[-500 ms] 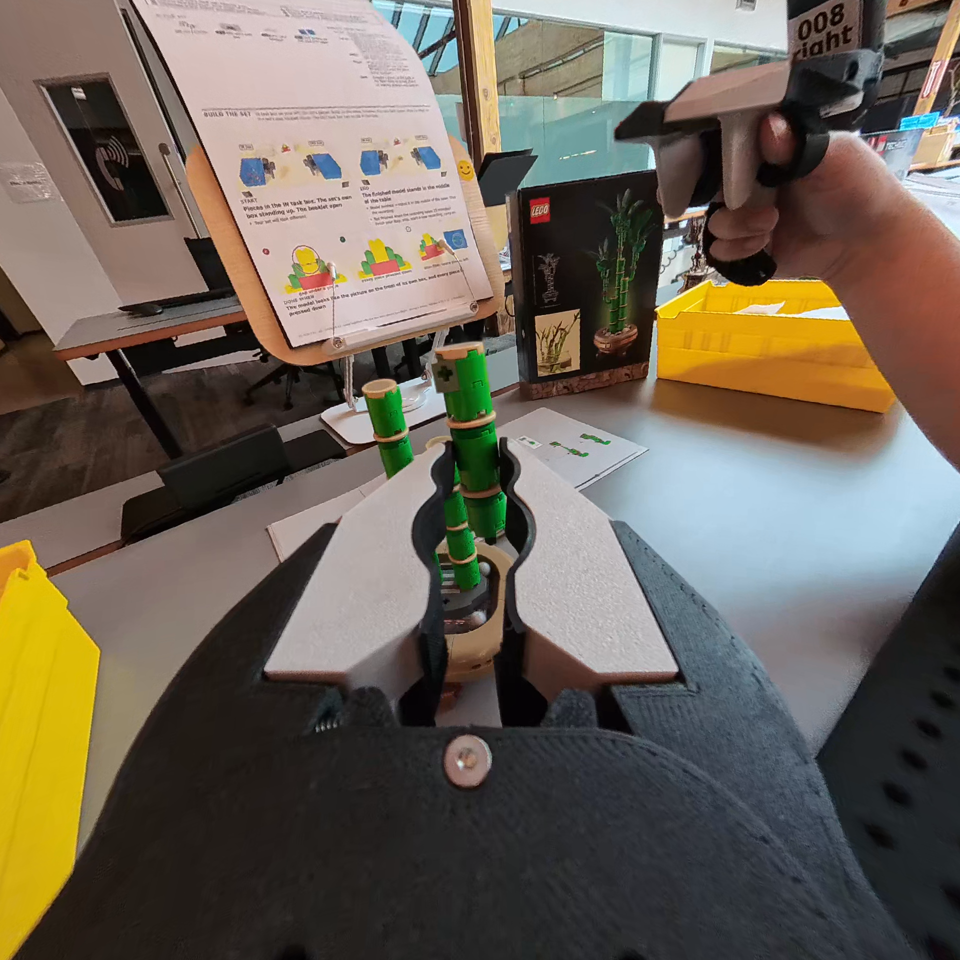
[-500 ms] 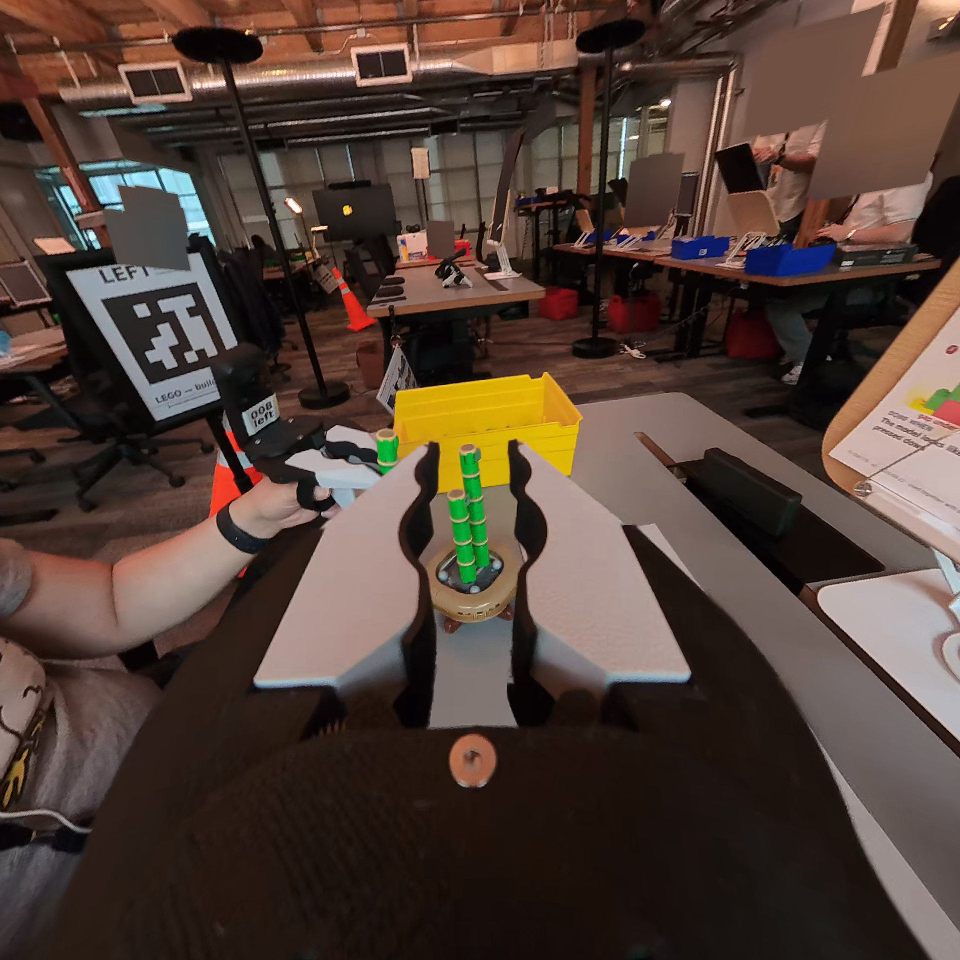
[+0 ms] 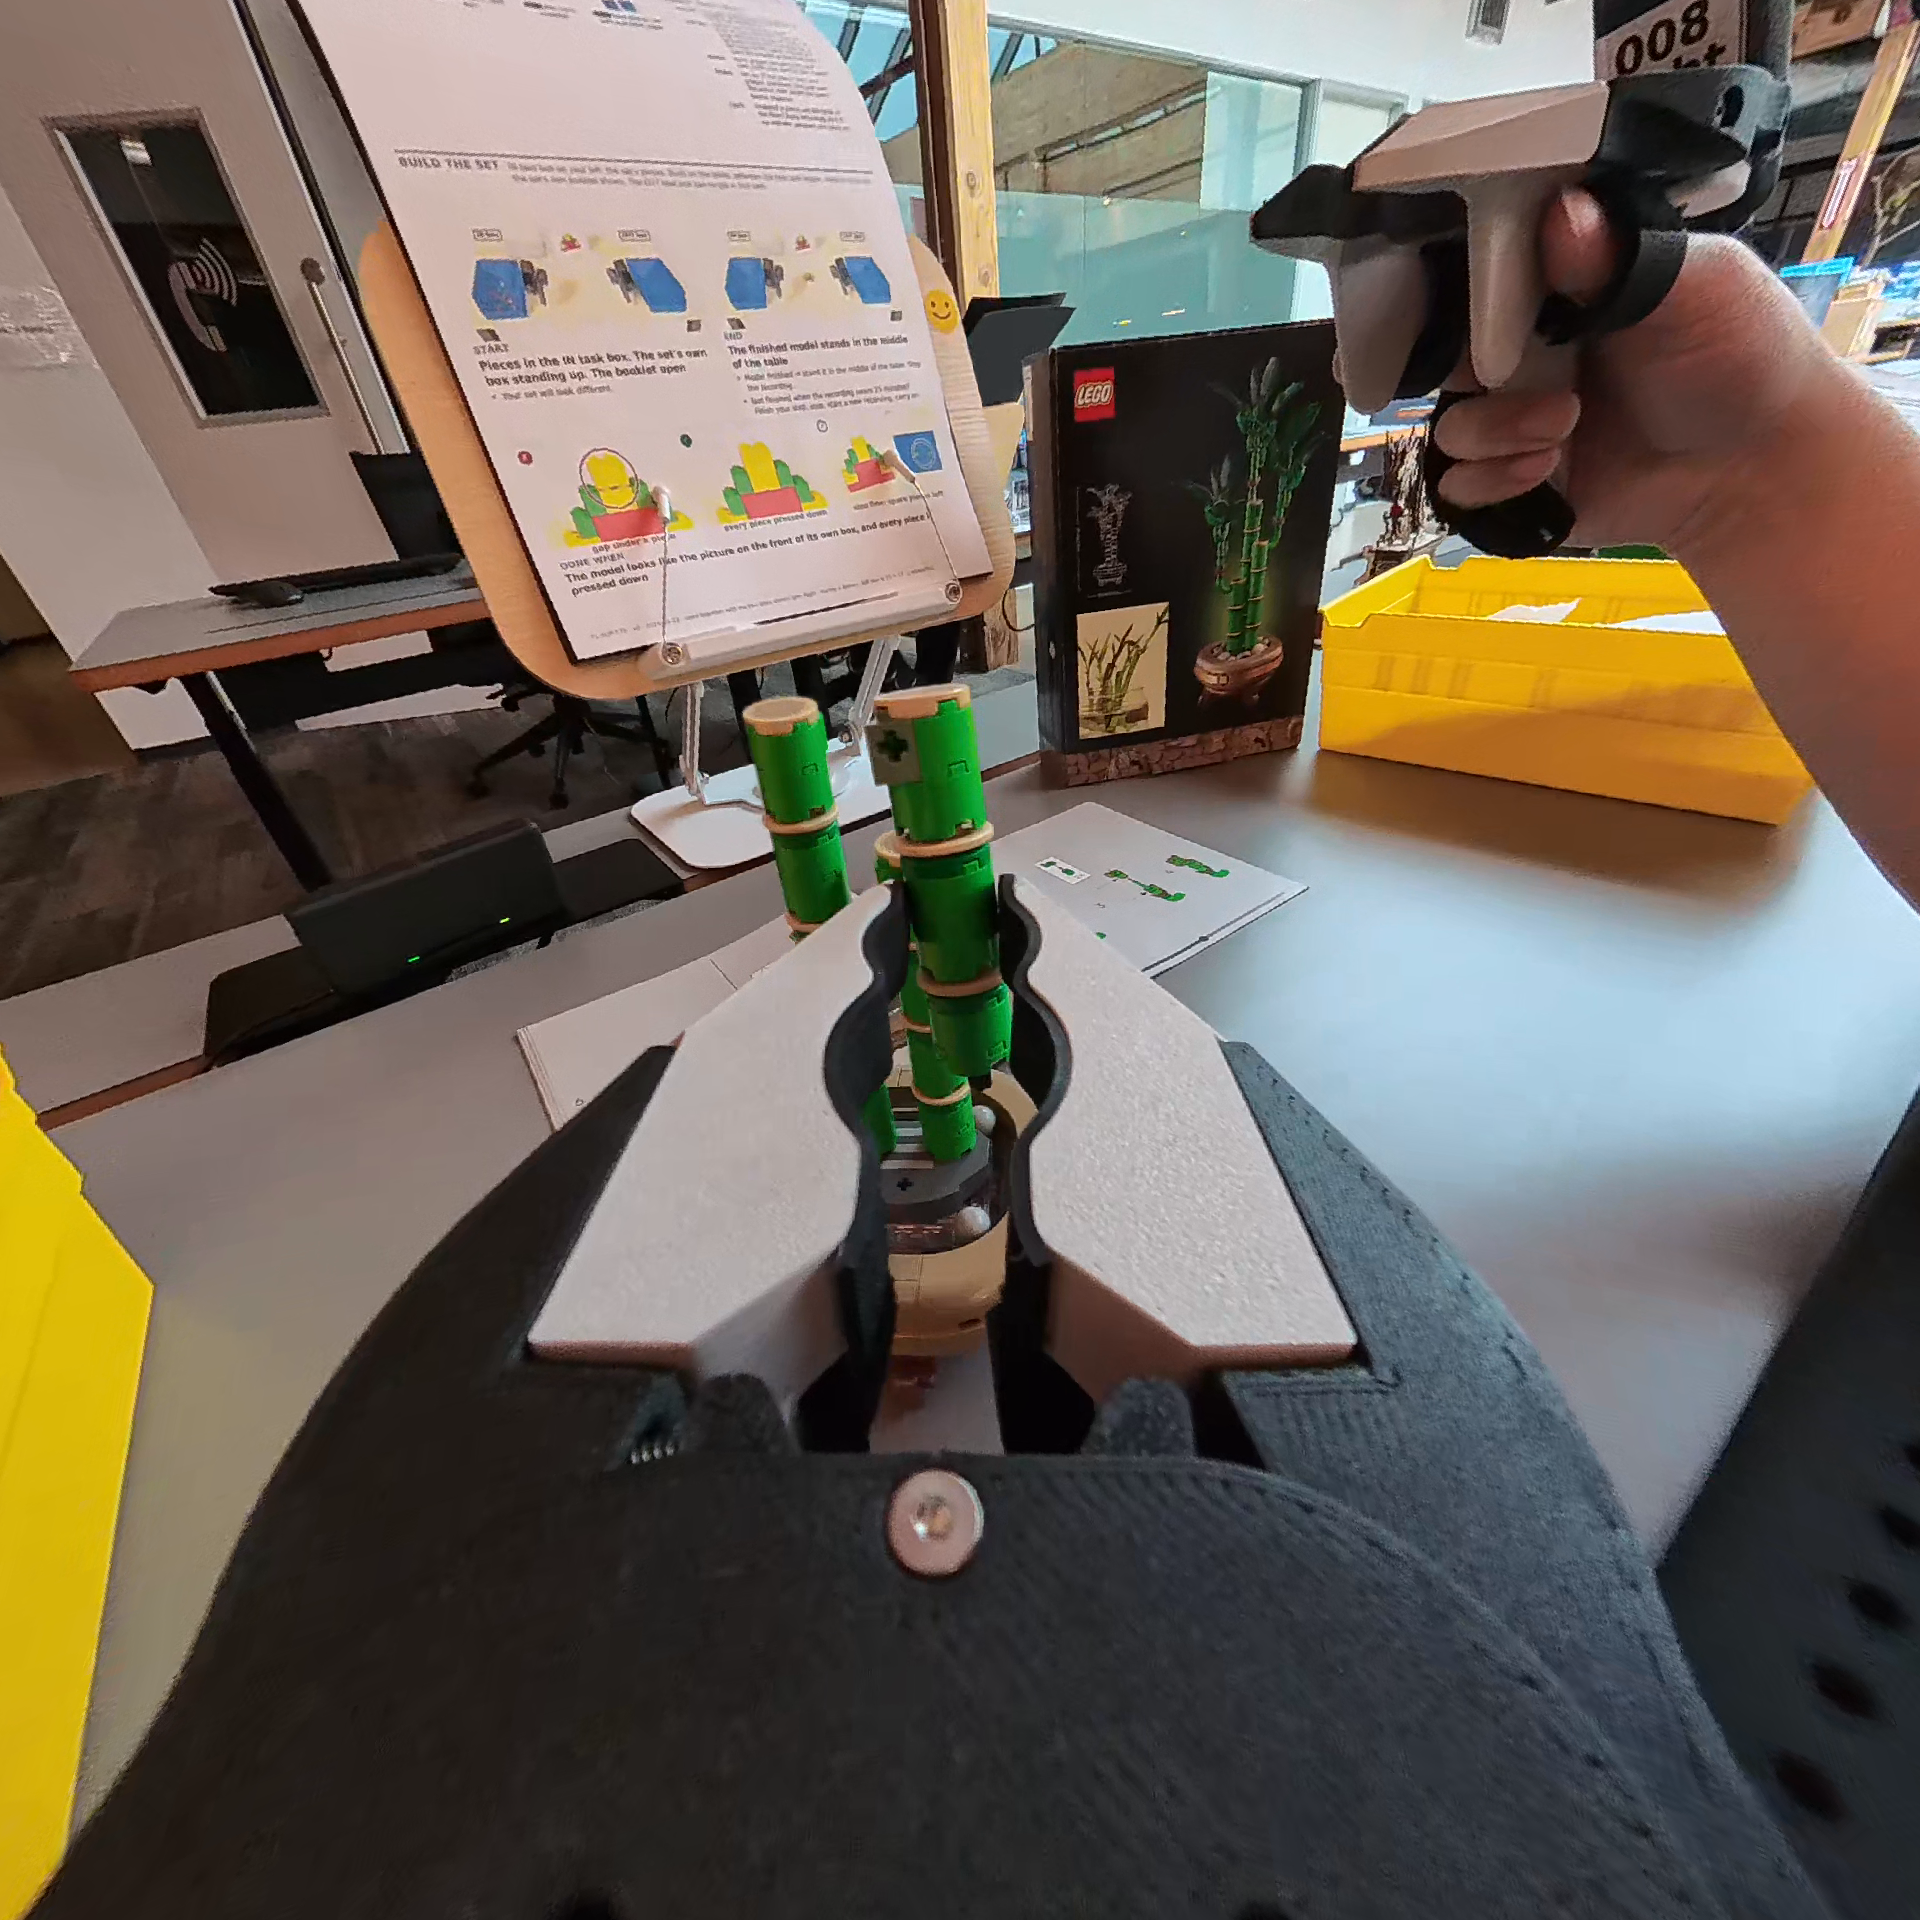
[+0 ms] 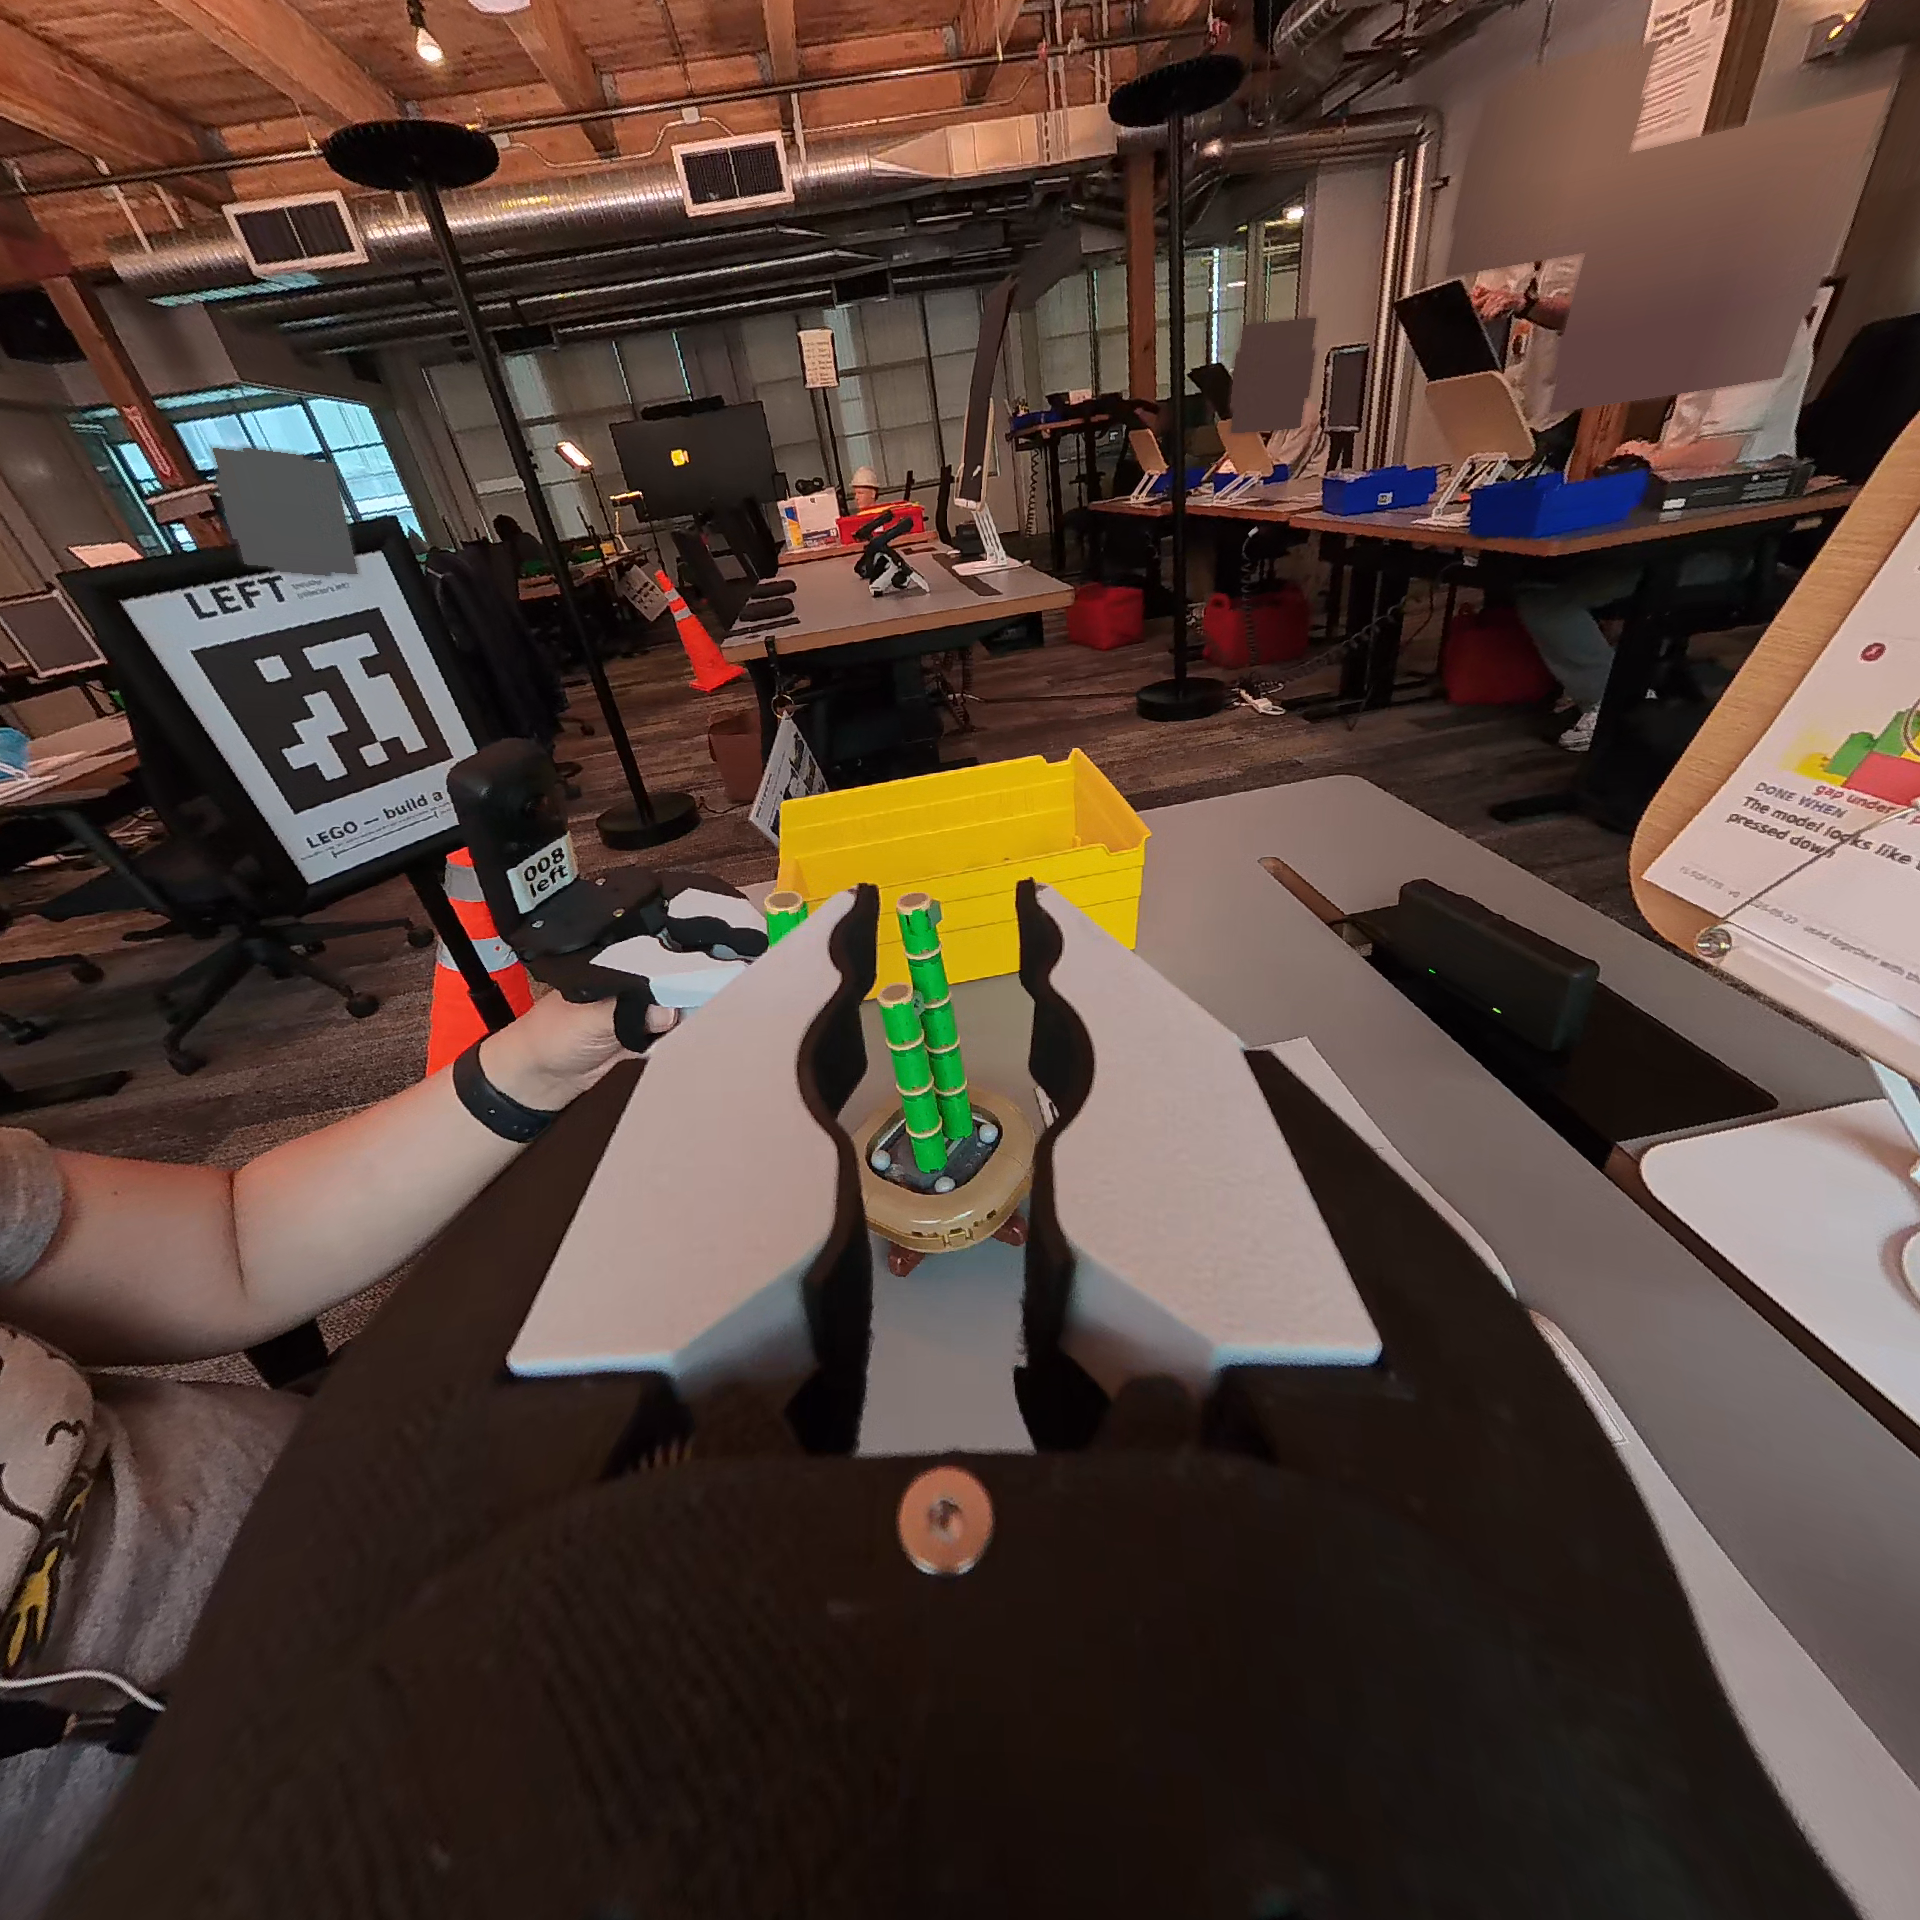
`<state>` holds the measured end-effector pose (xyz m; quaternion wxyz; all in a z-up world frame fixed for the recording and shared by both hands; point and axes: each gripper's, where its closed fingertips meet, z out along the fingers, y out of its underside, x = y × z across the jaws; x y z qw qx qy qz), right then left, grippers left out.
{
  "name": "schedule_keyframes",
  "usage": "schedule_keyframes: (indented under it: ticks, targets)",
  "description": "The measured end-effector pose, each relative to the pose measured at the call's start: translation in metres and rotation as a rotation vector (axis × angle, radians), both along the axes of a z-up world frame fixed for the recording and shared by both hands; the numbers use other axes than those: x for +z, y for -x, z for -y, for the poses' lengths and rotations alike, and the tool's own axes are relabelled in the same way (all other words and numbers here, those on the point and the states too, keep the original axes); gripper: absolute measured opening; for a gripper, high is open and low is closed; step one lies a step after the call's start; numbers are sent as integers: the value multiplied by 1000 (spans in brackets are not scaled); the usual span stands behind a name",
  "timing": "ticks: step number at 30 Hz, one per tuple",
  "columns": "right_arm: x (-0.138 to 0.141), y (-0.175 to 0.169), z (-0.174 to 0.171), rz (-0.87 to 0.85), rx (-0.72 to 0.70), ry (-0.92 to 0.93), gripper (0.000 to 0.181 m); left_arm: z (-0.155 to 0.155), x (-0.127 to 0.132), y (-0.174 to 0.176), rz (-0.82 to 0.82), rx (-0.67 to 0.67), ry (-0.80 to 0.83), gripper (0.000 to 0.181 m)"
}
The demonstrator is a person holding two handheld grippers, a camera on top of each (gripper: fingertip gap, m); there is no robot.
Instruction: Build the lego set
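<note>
Bamboo model [image 4: 925,1060], part-built lego set.

Location: on the grey counter [image 3: 1507,1039], in front of the set box [image 3: 1174,561] and to its left. The open booklet [image 3: 1153,883] lies between the model and the box. A yellow bin [image 3: 1538,707] sits to the right of the box.

Condition: round tan pot [image 4: 940,1195] on small brown feet. A tall stalk [image 3: 935,831] and a short stalk [image 4: 899,1060] are seated in it. A third stalk [image 3: 795,810] shows on the side away from the box; its foot is hidden, so whether it is seated cannot be told.

Orientation: long axis vertical, the stalks pointing up from the pot with their tan caps on top. The third stalk leans slightly.

Left gripper [image 3: 951,899]: low over the pot, its fingers flanking the tall stalk. Whether they press on it cannot be told.

Right gripper [image 4: 943,891]: raised high in front of the box, fingers released and holding nothing.

Step, as judged: stalk assembly, with foliage not yet fitted. The next move probably calls for pressing the stalks straight down along their axis while steadying the pot against tipping.
</note>
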<state>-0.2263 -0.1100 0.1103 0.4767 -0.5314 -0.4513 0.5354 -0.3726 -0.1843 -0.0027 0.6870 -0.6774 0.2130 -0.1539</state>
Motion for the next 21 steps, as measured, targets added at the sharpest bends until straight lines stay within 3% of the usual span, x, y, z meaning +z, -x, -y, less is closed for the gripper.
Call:
schedule_keyframes:
  ticks: [21]
  targets:
    - [-7,1,-5,10,-1,20,26,-3,-8,2,44,-22,16,14]
